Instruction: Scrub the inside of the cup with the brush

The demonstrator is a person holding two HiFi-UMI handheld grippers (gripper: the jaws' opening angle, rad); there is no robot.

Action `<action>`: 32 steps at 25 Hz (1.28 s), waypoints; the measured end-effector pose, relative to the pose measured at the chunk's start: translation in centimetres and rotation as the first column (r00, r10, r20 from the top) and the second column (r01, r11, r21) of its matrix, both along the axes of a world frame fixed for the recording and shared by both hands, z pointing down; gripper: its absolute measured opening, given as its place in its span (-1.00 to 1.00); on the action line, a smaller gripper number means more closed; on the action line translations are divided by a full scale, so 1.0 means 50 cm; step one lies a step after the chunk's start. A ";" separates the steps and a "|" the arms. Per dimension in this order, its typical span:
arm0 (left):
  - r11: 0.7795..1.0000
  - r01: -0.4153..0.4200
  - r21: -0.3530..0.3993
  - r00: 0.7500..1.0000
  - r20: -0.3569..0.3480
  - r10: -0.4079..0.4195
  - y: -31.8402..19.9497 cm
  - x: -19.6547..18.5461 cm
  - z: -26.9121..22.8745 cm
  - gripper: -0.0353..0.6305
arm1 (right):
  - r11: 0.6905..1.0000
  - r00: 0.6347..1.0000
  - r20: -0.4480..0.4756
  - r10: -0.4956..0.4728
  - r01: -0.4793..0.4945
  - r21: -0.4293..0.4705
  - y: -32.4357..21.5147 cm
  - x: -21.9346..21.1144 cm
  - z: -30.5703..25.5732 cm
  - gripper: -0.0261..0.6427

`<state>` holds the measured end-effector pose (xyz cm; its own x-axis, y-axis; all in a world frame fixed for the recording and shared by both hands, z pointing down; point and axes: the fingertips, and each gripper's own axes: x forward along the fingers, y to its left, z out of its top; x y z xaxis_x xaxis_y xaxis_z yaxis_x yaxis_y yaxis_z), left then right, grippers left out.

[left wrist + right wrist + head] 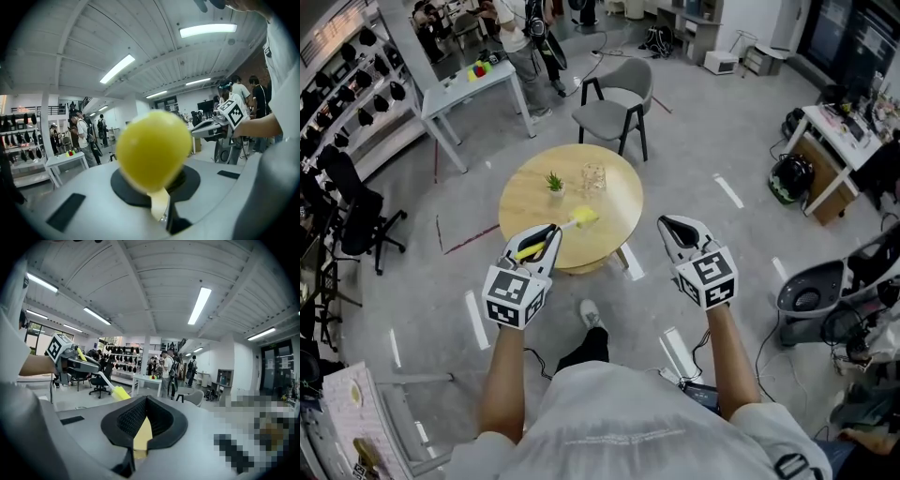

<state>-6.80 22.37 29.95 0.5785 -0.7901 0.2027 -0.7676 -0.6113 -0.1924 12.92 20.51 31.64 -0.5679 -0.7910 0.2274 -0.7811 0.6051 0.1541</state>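
A clear glass cup (593, 176) stands upright on the far side of the round wooden table (525, 202). My left gripper (549, 232) is shut on the handle of a brush whose yellow sponge head (585, 217) hovers over the table's near half, short of the cup. In the left gripper view that sponge head (152, 149) fills the middle, with its pale handle (159, 205) pinched between the jaws. My right gripper (668, 226) hangs off the table's right edge, shut and empty. From the right gripper view I see the brush head (120, 392) to the left.
A small green plant (554, 182) sits on the table left of the cup. A grey chair (617, 101) stands behind the table, a white table (478, 82) further back left, and a black office chair (354, 211) at far left. People stand at the back.
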 end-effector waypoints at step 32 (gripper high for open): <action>0.986 0.074 -0.151 0.992 -0.094 -0.089 -0.628 -0.163 0.119 -0.76 | 0.903 0.900 -0.215 -0.380 0.310 -0.296 -0.615 -0.229 0.261 0.07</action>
<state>-14.97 -9.05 35.90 0.5365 -0.8014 0.2645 -0.8268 -0.5619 -0.0252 1.45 -10.26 44.69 -0.6870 -0.4535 0.5678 -0.4678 0.8739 0.1319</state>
